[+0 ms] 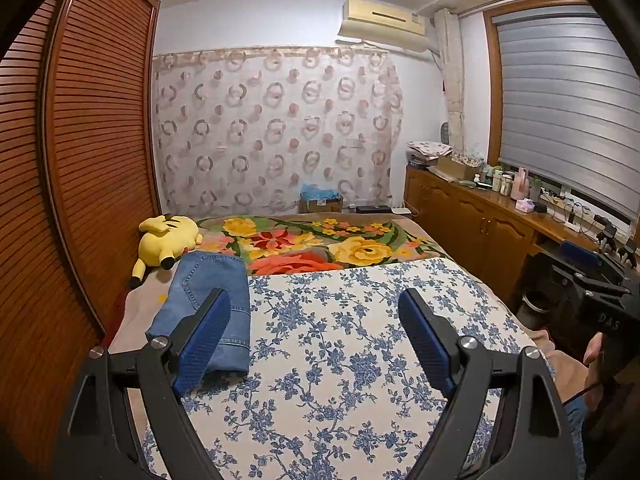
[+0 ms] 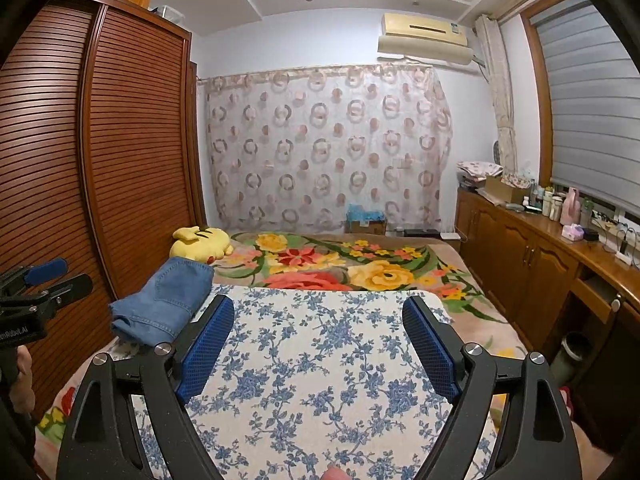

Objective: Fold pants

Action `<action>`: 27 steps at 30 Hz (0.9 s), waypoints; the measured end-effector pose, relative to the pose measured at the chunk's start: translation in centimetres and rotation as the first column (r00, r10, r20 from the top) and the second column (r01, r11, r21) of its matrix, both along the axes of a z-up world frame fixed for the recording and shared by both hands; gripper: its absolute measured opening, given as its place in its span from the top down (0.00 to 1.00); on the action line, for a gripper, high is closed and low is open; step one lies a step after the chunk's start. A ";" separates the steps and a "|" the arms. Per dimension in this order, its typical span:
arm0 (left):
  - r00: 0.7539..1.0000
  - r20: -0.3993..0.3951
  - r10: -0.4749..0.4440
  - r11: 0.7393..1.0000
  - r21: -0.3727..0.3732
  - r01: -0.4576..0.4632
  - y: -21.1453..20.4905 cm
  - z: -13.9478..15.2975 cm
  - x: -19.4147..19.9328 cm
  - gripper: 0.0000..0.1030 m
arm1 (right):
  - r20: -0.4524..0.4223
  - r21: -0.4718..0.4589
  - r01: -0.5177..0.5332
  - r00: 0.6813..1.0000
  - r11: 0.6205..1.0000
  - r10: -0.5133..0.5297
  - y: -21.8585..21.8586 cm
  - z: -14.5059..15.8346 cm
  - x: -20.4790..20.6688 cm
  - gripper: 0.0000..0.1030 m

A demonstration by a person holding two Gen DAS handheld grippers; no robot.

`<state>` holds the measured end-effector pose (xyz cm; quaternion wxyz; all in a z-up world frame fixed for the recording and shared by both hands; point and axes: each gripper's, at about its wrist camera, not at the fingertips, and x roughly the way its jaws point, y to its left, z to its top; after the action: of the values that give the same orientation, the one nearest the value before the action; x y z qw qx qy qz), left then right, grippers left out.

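Folded blue denim pants [image 1: 212,304] lie at the left edge of the white mat with blue flowers [image 1: 340,340] on the bed. They also show in the right wrist view [image 2: 168,304]. My left gripper [image 1: 316,308] is open and empty, raised above the mat, with its left finger in front of the pants. My right gripper [image 2: 318,312] is open and empty above the mat, to the right of the pants. The left gripper shows at the left edge of the right wrist view [image 2: 44,280], and the right gripper at the right edge of the left wrist view [image 1: 592,268].
A yellow plush toy [image 1: 168,240] lies behind the pants on a flowered blanket [image 1: 320,244]. A slatted wooden wardrobe [image 1: 72,160] stands close on the left. A wooden cabinet [image 1: 480,224] with bottles runs along the right under the window.
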<state>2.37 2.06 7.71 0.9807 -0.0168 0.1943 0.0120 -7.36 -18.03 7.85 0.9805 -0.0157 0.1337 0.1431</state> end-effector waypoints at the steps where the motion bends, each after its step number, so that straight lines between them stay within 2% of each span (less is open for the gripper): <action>1: 1.000 0.001 -0.001 1.000 0.000 0.001 0.1 0.0 0.0 0.16 | 0.000 0.001 -0.001 1.000 1.000 0.001 0.0 0.0 0.0 0.15; 27: 1.000 0.001 0.000 1.000 0.001 0.000 -0.2 -0.1 0.1 0.16 | 0.001 0.006 -0.006 1.000 1.000 0.006 -0.1 0.0 -0.1 0.15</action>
<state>2.45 1.85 7.64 0.9808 -0.0164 0.1938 0.0120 -7.46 -18.18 7.84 0.9802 -0.0133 0.1327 0.1462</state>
